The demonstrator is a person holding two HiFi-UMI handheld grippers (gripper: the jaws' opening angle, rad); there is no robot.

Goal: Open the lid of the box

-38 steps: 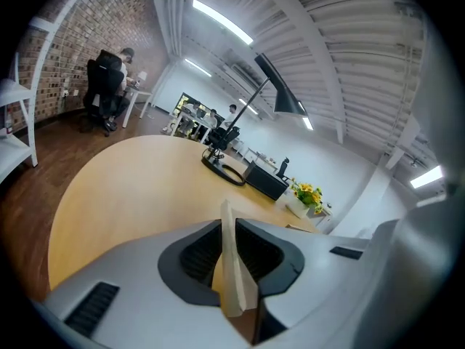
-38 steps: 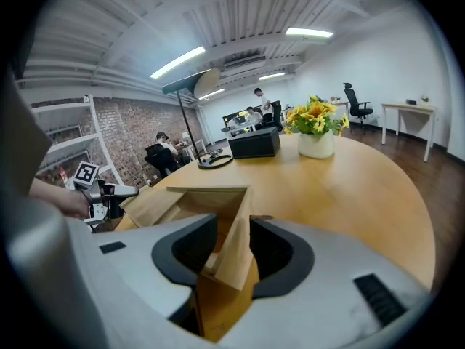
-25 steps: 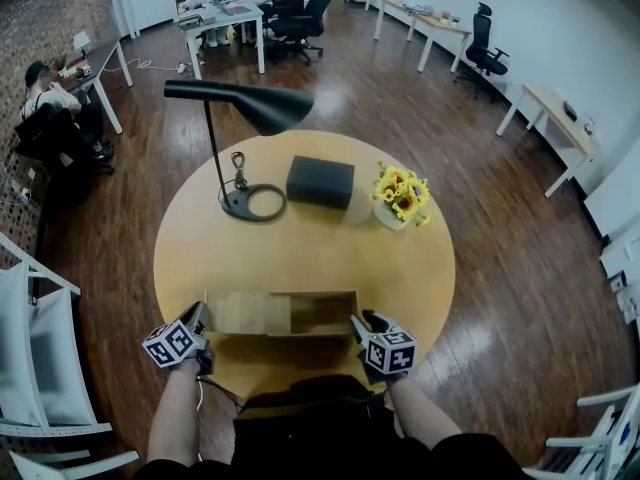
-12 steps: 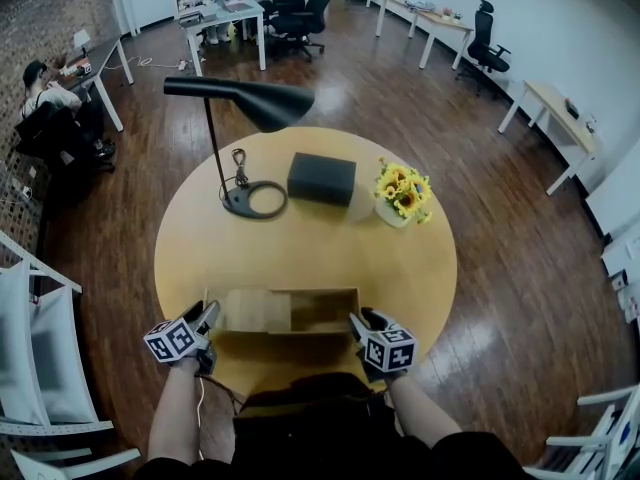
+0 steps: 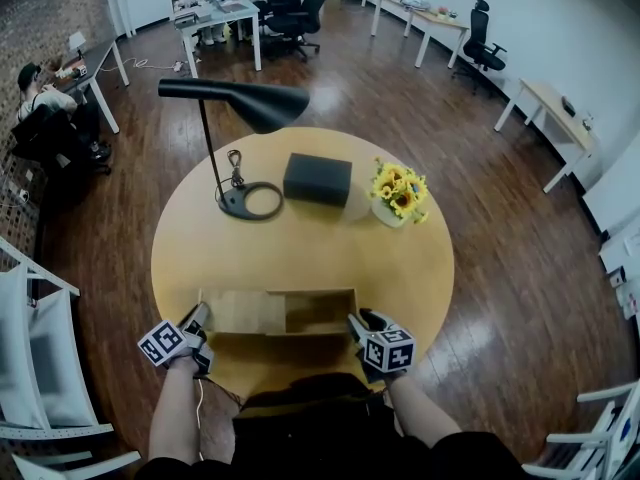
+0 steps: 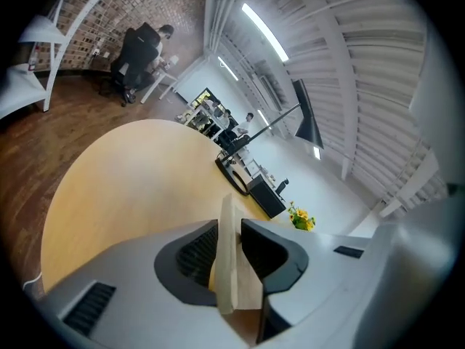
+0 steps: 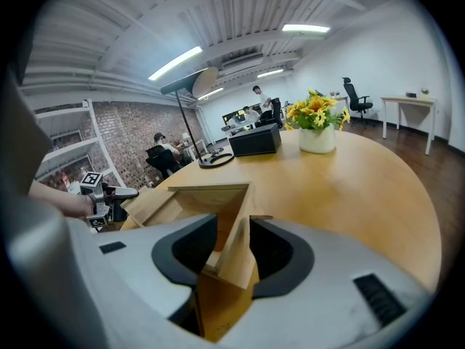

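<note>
While the left gripper (image 5: 197, 316) sits at the left end of the box (image 5: 300, 334), its jaws are closing with the lid (image 5: 245, 311) standing edge-on between them. Left gripper view: the thin wooden panel nearly fills the gap, with the pads right beside it on both sides. Firm pressing isn't evident.

The right gripper (image 5: 356, 321) is at the box's right end. Right gripper view: its jaws are clamped on the upright end wall, one pad inside the box and one outside.

The box lies lengthwise along the near edge of the round table (image 5: 300, 248), directly in front of the person. The lid covers the left half and pokes past the left end. The right half is uncovered and the interior is visible, with nothing in it that I can make out.

On the far half of the table are a black lamp (image 5: 240, 103) at left, a black case (image 5: 318, 179) in the middle and a pot of yellow flowers (image 5: 400, 192) at right. All three are well apart from the box.

Both of the person's forearms come in from the bottom of the head view, one to each gripper.
</note>
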